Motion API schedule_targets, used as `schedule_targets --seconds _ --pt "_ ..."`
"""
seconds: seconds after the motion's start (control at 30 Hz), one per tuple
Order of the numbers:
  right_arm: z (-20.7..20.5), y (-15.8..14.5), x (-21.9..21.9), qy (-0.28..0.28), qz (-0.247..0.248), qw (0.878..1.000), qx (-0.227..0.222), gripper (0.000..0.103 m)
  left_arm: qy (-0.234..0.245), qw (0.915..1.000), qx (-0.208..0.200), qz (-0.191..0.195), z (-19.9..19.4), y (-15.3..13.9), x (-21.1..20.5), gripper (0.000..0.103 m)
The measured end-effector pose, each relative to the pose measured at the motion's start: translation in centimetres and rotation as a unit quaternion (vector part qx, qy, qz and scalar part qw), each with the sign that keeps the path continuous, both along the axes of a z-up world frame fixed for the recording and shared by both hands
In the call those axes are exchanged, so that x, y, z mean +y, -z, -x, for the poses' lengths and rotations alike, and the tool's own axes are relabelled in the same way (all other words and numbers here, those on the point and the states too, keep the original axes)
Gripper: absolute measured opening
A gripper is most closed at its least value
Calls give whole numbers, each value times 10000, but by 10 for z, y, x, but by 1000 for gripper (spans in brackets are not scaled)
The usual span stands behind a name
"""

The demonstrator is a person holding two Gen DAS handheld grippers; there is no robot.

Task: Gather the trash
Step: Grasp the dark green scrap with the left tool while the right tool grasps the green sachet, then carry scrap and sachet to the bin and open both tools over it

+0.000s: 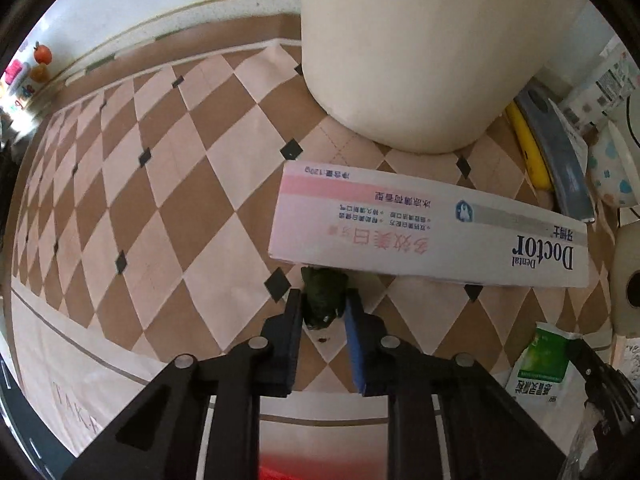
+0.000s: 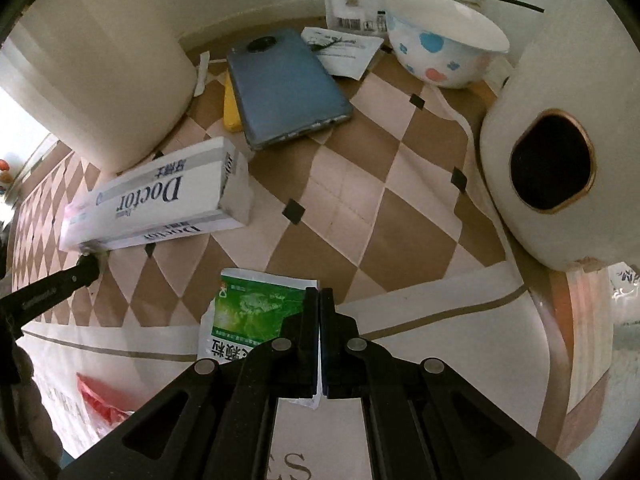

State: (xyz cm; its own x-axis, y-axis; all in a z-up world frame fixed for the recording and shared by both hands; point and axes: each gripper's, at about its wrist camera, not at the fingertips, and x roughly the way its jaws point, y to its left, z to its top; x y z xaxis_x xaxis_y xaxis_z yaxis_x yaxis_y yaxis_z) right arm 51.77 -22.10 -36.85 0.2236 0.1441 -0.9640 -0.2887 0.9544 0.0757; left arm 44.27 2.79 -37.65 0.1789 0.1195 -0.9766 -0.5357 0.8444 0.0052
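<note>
Between the fingers of the left gripper (image 1: 324, 308), narrowed to a small gap: a dark green crumpled scrap (image 1: 323, 296), flanked by both pads, its far edge tucked under the toothpaste box (image 1: 432, 224) just ahead; firm contact hard to judge. To the right, clamped flat in the right gripper (image 2: 320, 300): a green-and-white sachet (image 2: 256, 312), torn edge sticking out left of the fingers. Only in the right wrist view: phone (image 2: 284, 84), spotted bowl (image 2: 444, 40), white holed vessel (image 2: 560, 152). Scrap hidden there behind the left gripper's tip.
</note>
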Motion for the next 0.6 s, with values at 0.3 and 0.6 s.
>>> schedule_targets --seconds 0.3,0.6 --pt "18 -26 1 -198 -208 9996 -76 0 -144 9973 -373 -611 50 -49 -13 16" --pt "51 -102 37 -745 -740 9932 -509 0 -726 9899 -807 -915 148 -114 9 16"
